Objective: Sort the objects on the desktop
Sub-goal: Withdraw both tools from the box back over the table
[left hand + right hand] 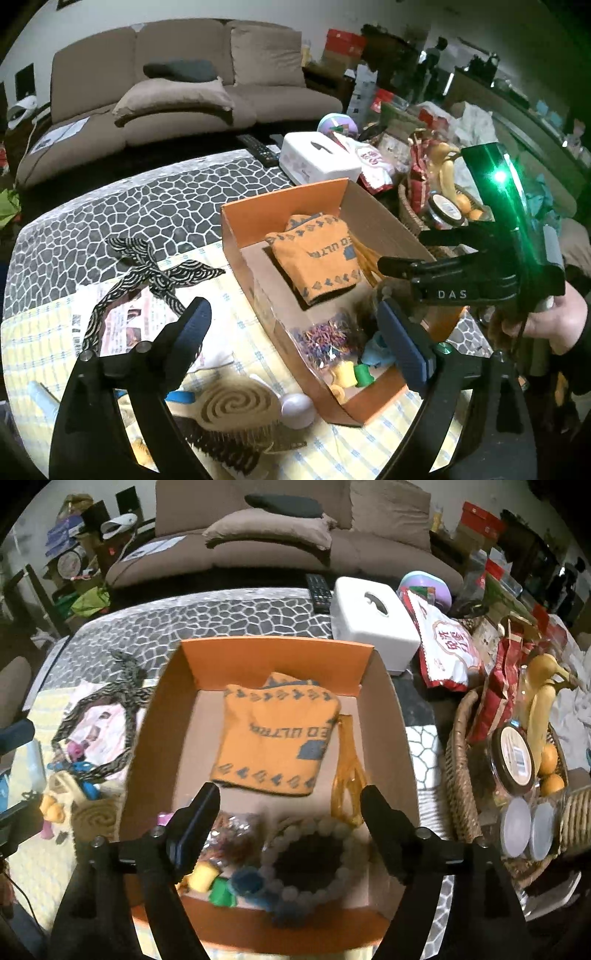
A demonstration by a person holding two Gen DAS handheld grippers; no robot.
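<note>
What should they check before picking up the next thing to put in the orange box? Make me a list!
1. Left hand-held gripper empty: ok, jaws wide apart with nothing between them.
2. Right hand-held gripper empty: ok, open above the box.
3. Room left in the box: ok, bare cardboard floor shows beside the orange cloth.
4. Bead bracelet fully inside the box: ok, it lies on the floor near the front wall.
5. Things left outside: ok, the patterned ribbon and spiral brush lie on the table.
6. Brush free of the clutter around it: cannot tell.
</note>
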